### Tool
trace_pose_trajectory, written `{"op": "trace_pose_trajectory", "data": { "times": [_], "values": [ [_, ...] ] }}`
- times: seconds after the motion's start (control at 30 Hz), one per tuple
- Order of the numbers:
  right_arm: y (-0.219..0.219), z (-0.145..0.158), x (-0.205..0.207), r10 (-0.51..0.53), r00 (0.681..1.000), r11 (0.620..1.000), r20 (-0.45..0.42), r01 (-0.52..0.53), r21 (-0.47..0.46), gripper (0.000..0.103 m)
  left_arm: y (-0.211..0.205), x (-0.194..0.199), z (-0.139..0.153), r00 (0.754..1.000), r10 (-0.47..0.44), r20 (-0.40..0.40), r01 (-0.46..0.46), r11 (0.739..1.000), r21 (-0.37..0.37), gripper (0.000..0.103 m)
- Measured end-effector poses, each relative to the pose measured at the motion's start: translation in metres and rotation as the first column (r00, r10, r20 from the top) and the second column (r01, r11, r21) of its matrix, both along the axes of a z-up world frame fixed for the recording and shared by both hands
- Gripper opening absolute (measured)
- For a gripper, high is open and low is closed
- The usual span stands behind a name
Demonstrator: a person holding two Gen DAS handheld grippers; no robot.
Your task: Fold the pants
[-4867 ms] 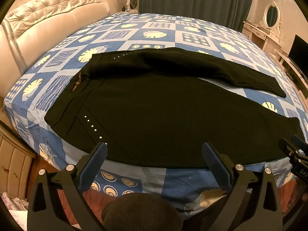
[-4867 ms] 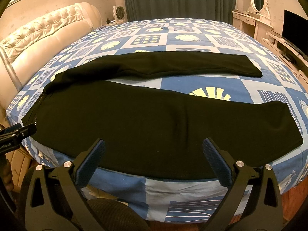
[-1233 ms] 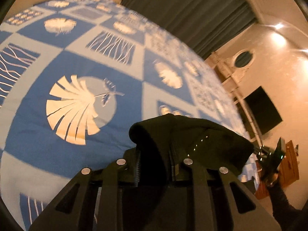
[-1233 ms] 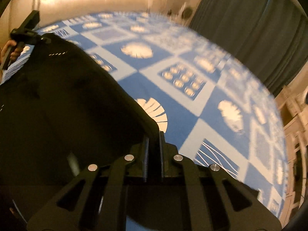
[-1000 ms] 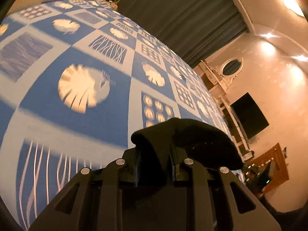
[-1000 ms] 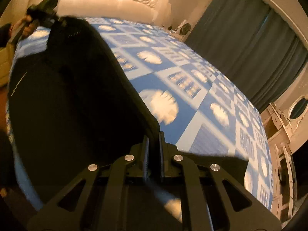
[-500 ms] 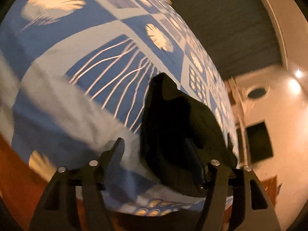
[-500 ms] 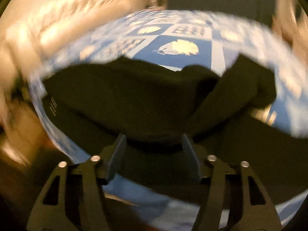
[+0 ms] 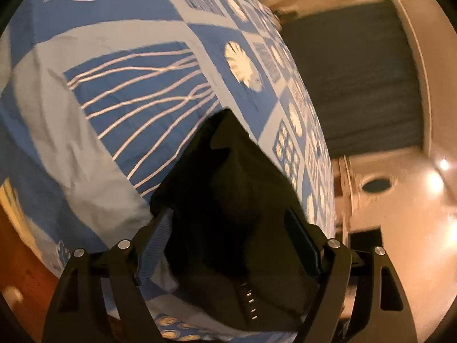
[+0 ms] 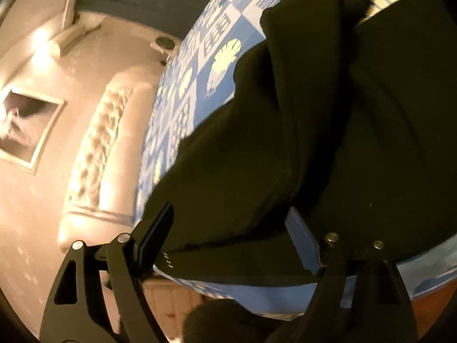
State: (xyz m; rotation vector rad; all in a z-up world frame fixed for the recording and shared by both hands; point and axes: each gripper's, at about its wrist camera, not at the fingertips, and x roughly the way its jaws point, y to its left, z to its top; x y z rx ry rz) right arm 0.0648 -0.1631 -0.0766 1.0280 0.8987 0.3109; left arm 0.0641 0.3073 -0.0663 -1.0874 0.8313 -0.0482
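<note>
Both views are tilted and blurred, and much of the black pants [image 10: 328, 131] is cut off by the frame edges. The pants are seen lying bunched on the blue patterned bedspread [image 9: 120, 108]. The left gripper [image 9: 230, 240] is spread wide over the fabric, nothing gripped. The right gripper [image 10: 231, 231] is likewise held wide apart, empty.
</note>
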Motion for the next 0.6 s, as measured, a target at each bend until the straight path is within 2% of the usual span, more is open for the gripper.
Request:
{"op": "trace_pose_trajectory", "data": {
  "times": [0.13, 0.2, 0.27, 0.43, 0.53, 0.6],
  "values": [
    [-0.01, -0.011, -0.014, -0.071, 0.996, 0.996, -0.049, 0.074, 0.056, 0.079, -0.001, -0.022, 0.017, 0.995, 0.091, 0.029, -0.092, 0.996, 0.018, 0.078],
    [-0.014, -0.019, -0.017, -0.09, 0.994, 0.991, -0.062, 0.096, 0.098, 0.079, -0.006, -0.028, 0.021, 0.995, 0.095, 0.036, -0.096, 0.994, 0.042, 0.078],
    [-0.015, -0.025, -0.016, -0.115, 0.991, 0.985, -0.064, 0.122, 0.121, 0.079, -0.013, -0.024, 0.016, 0.998, 0.059, 0.02, -0.061, 0.996, 0.06, 0.078],
    [-0.007, -0.026, -0.007, -0.128, 0.99, 0.988, -0.066, 0.132, 0.074, 0.077, -0.027, -0.006, -0.006, 0.998, 0.041, -0.043, -0.037, 0.996, 0.084, 0.078],
    [-0.002, -0.021, -0.009, -0.13, 0.99, 0.99, -0.058, 0.133, 0.039, 0.068, -0.029, -0.006, -0.004, 0.997, 0.066, -0.044, -0.062, 0.994, 0.087, 0.078],
    [0.0, -0.019, -0.009, -0.116, 0.992, 0.992, -0.056, 0.118, 0.042, 0.065, -0.03, -0.013, 0.0, 0.997, 0.075, -0.037, -0.073, 0.996, 0.051, 0.078]
  ]
}}
